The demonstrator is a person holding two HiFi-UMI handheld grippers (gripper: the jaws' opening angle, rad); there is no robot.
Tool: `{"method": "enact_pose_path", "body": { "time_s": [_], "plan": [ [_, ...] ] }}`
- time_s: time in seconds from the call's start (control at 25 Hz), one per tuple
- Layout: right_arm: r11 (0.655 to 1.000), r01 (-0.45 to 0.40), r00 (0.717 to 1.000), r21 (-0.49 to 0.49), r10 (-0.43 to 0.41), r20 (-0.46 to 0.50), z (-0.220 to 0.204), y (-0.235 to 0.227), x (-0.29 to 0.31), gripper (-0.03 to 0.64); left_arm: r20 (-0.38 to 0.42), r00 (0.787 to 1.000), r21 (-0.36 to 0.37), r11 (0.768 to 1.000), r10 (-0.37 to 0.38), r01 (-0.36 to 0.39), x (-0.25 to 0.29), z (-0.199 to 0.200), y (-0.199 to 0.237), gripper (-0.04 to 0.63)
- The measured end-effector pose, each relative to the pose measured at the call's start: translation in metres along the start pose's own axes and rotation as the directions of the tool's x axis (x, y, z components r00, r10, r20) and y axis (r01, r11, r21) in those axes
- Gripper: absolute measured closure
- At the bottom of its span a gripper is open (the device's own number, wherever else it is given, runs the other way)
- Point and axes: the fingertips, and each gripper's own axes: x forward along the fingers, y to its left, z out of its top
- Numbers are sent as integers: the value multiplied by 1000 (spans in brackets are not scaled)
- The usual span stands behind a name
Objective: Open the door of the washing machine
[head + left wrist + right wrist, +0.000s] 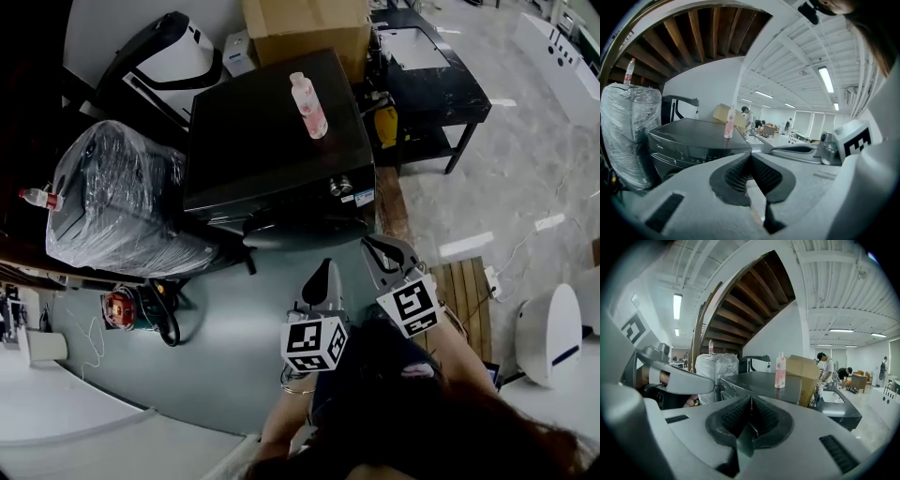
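Straight ahead: black washing machine point(262, 131), door point(300, 231) shut.

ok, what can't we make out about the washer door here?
Handle, latch: head view looks steeply down; door is a dark sliver.
Both gripper views: left gripper and right gripper bodies cover most of the door.
Control panel print: too small, left gripper view.
Wrapped bundle contents: plastic film, head view.

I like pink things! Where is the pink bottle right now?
In the head view, the pink bottle stands on top of the black washing machine, right of its middle, near the cardboard box behind.
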Motion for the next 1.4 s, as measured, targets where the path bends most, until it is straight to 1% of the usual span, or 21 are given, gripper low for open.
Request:
{"method": "enact_pose_path", "body": {
  "time_s": [0.24,0.4,0.56,0.84,1.08,1.28,1.4],
  "plan": [
    [999,-46,998,4,46,-30,-18,-6,26,617,-26,1000,-39,999,4,-5,22,-14,13,583],
    [996,-82,995,-24,80,-65,-31,-3,51,616,-38,999,-26,1000,-18,17,43,-18,24,583],
    [995,-93,991,-45,87,-105,-46,-3,73,615,-51,998,-35,999,-33,31,63,-22,35,583],
    [990,-118,980,-82,102,-170,-69,-10,111,603,-90,994,-26,998,-63,60,89,-33,59,582],
    [986,-134,962,-100,105,-252,-99,-19,139,589,-129,987,-30,996,-91,88,110,-51,76,583],
    [984,-145,943,-105,105,-316,-129,-22,159,581,-157,982,-33,995,-101,97,129,-70,96,583],
    [982,-147,931,-118,97,-351,-148,-23,170,577,-168,978,-28,993,-121,118,138,-81,102,582]
  ]
}}
